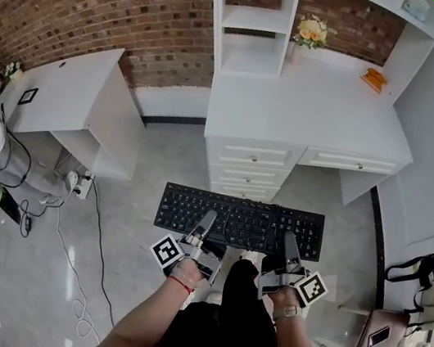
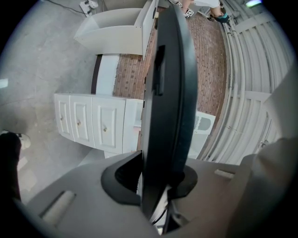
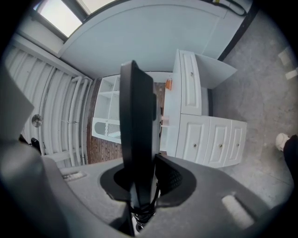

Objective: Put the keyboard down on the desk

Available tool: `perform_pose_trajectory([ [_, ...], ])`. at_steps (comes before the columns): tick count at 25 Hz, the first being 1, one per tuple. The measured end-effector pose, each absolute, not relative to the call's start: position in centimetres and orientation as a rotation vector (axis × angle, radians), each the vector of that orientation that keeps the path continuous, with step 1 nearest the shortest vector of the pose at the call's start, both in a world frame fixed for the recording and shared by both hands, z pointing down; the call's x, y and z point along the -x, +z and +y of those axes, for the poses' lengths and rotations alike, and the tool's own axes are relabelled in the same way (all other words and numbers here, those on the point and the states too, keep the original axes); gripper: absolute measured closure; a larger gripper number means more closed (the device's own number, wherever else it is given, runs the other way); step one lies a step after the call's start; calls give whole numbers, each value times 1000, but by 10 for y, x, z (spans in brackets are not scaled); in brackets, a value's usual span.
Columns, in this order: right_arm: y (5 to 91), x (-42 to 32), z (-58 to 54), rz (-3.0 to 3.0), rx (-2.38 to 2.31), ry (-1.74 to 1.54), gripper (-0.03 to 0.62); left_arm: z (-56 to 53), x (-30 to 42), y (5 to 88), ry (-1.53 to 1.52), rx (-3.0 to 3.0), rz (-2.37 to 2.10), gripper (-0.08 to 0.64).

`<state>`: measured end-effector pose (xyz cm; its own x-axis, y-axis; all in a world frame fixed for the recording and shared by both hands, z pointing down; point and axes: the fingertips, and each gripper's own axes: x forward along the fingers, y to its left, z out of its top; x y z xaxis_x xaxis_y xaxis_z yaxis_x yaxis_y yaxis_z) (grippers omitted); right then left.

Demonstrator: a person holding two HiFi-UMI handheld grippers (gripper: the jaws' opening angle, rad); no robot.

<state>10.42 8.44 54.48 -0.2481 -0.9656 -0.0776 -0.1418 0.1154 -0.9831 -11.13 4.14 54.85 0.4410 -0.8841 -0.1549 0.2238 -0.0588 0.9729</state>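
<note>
A black keyboard (image 1: 239, 221) hangs level above the grey floor, in front of the white desk (image 1: 311, 110). My left gripper (image 1: 207, 222) is shut on its near edge left of centre, and my right gripper (image 1: 288, 247) is shut on the same edge right of centre. A coiled black cable lies on the keys between them. In the left gripper view the keyboard (image 2: 167, 97) stands edge-on between the jaws, with the desk drawers (image 2: 91, 121) behind. The right gripper view shows the keyboard (image 3: 138, 139) clamped the same way, with the desk (image 3: 195, 116) beyond.
The desk has a hutch with shelves (image 1: 256, 22), a vase of flowers (image 1: 310, 34) and an orange object (image 1: 374, 80) on top. A second white table (image 1: 65, 92) stands at the left with cables (image 1: 77, 210) on the floor. A chair with a bag (image 1: 384, 335) is at the right.
</note>
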Motion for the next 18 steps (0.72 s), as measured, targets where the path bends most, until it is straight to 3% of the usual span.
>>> perform_pose_trajectory([
  [18,546,-146,-57,1551,1079,-1294,522,-91,70,543,-1028,-1324,-708,485],
])
